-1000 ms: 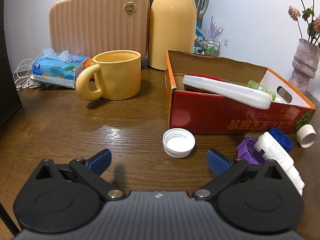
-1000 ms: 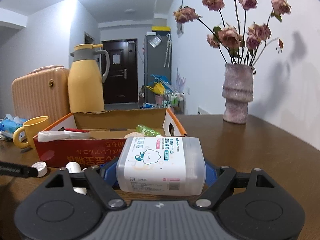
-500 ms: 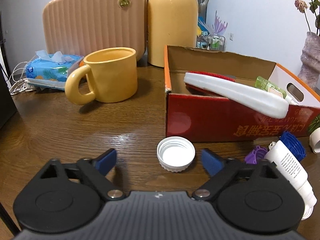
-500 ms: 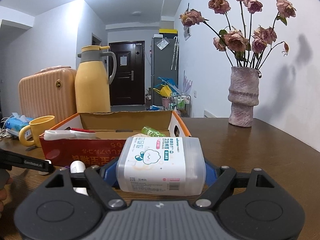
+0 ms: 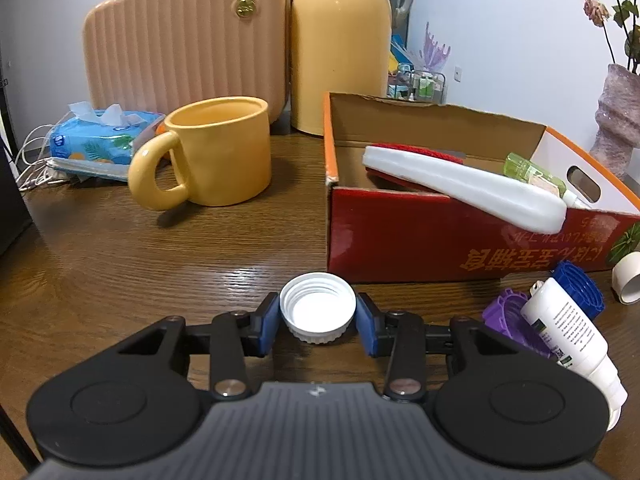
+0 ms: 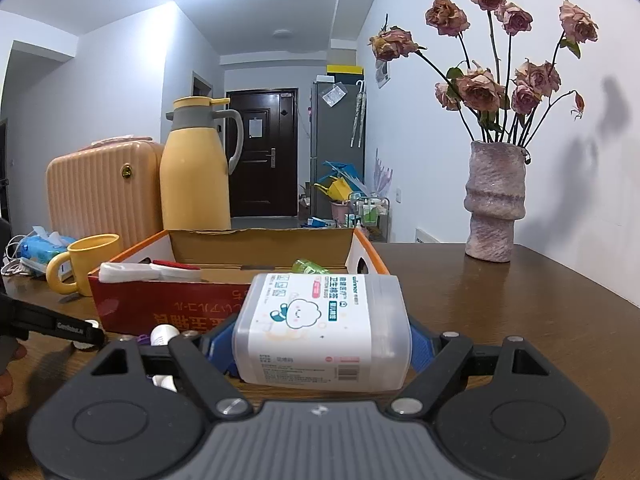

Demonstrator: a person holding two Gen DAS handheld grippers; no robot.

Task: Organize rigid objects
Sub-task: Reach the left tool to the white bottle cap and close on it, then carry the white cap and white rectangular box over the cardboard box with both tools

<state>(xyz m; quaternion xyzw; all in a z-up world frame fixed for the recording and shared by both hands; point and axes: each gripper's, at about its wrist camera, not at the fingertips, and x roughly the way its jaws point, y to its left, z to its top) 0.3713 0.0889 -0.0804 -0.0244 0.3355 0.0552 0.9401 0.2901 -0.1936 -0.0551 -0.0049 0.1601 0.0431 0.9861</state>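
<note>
left gripper [image 5: 317, 322] pinches round white plastic cap [image 5: 317, 307] | right gripper [image 6: 321, 338] clamps clear labelled plastic box [image 6: 322, 330], hiding its blue pads [image 6: 421, 344]

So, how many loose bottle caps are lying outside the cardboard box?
3: a white cap between the left gripper pads, and a purple cap and a blue cap beside the white tube. Others may be hidden.
</note>
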